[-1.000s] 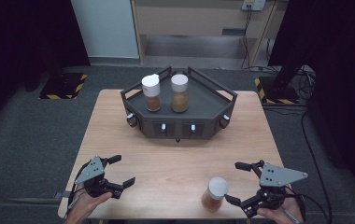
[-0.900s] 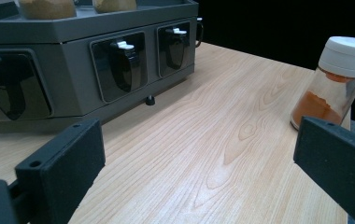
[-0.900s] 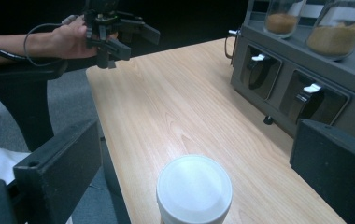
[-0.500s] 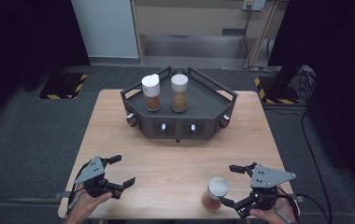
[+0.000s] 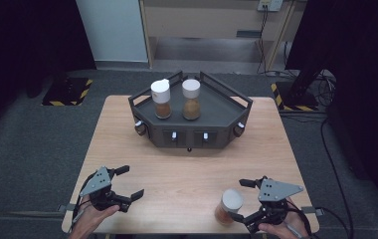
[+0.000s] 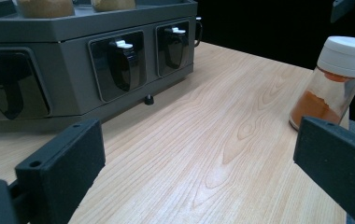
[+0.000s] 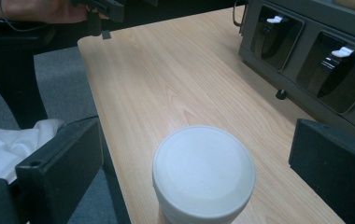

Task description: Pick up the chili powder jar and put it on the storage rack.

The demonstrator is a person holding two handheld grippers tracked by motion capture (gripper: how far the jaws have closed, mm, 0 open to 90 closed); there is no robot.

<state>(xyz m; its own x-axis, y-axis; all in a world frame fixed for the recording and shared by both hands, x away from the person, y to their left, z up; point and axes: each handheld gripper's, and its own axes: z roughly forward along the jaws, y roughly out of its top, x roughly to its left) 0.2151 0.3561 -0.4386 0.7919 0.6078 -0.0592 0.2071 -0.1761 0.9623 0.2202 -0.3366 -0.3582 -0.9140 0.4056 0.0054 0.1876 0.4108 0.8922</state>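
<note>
no label or writing can be read on the spice jar [image 5: 229,206], on the two jars [image 5: 176,98] in the tray, or on the grey tray [image 5: 229,112] itself. the spice jar stands upright, white cap up, long axis vertical, near the desk's [image 5: 187,169] front edge on the right side, with orange-brown powder in its lower part. the right hand-held gripper [image 5: 244,200] has its jaws spread wide on either side of the jar, and no contact with it can be seen. the left hand-held gripper [image 5: 127,181] sits wide open over the front left of the desk, holding nothing. between the two grippers and the tray's front wall lies a broad bare stretch of wood.
</note>
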